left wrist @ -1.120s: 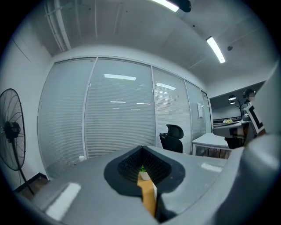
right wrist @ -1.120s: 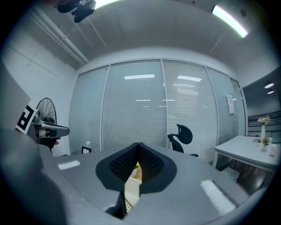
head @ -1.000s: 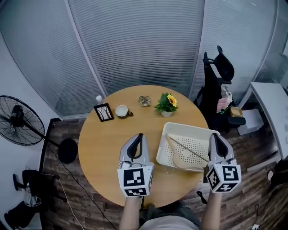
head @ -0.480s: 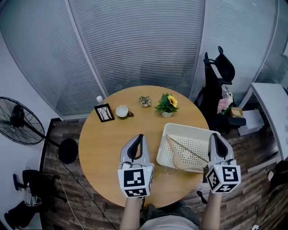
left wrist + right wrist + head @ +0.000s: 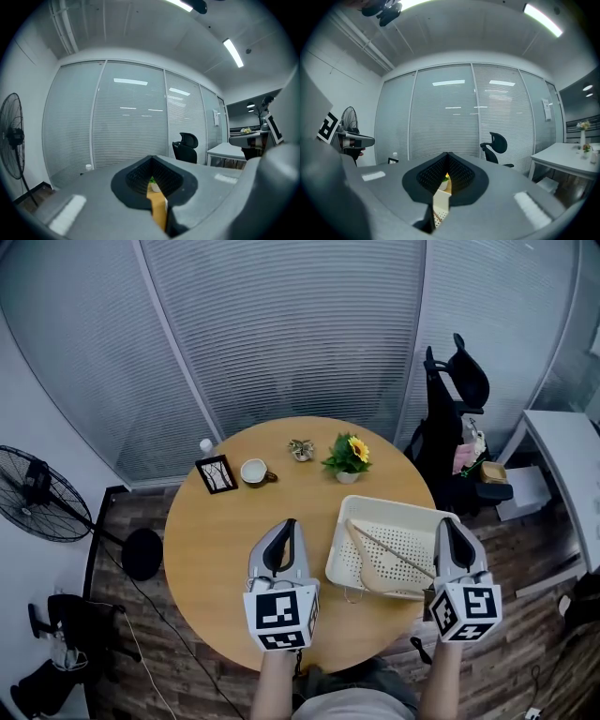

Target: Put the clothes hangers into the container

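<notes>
A pale wooden clothes hanger (image 5: 380, 563) lies inside the white perforated container (image 5: 394, 505) on the right half of the round wooden table (image 5: 216, 531). Its metal hook (image 5: 352, 594) pokes over the container's near edge. My left gripper (image 5: 289, 526) hovers over the bare tabletop just left of the container, shut and holding nothing. My right gripper (image 5: 446, 524) hangs over the container's right rim, also shut and holding nothing. In the left gripper view the gripper (image 5: 152, 180) shows only a thin slit between its jaws. The right gripper (image 5: 446, 176) looks the same in its own view.
At the table's far side stand a picture frame (image 5: 217, 473), a cup (image 5: 254, 472), a small ornament (image 5: 301, 450), a sunflower pot (image 5: 348, 456) and a white bottle (image 5: 206, 445). A floor fan (image 5: 37, 491) is at the left, an office chair (image 5: 450, 418) and white desk (image 5: 562, 465) at the right.
</notes>
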### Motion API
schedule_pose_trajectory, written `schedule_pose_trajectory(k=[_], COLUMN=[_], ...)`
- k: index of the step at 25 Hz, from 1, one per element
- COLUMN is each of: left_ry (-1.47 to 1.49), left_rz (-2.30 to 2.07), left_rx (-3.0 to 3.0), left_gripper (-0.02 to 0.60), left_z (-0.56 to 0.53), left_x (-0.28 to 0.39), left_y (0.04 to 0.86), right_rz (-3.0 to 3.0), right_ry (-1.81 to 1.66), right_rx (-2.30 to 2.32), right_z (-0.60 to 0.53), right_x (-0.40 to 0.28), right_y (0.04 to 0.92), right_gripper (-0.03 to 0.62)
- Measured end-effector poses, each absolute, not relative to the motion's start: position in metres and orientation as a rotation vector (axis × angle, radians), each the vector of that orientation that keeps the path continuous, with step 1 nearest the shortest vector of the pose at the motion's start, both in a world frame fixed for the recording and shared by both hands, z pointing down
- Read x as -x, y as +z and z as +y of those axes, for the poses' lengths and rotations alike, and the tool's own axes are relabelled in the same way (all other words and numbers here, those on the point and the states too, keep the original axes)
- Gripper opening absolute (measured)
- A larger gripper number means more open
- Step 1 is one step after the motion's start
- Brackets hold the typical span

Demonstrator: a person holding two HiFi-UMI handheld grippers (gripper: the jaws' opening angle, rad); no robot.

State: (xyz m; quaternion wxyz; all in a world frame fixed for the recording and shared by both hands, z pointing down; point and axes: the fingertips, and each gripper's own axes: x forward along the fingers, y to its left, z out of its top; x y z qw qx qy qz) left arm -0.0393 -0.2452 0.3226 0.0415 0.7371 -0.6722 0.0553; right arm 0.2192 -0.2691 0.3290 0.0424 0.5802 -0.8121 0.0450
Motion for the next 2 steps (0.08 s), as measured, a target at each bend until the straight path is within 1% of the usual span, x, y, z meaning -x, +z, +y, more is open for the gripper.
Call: schedule_pose_trajectory(k=[2], left_ry=[0.173], left_rz=[-2.056], left_rx=[-2.257], left_gripper=[0.001], left_z=[-0.2460], left_x=[0.0387], left_y=[0.3230], right_rz=[-2.482], right_ry=[0.139], right_rx=[-1.776], right_z=[-0.2693], right_x=[-0.2199], right_y=[0.3294], right_gripper=[0.023])
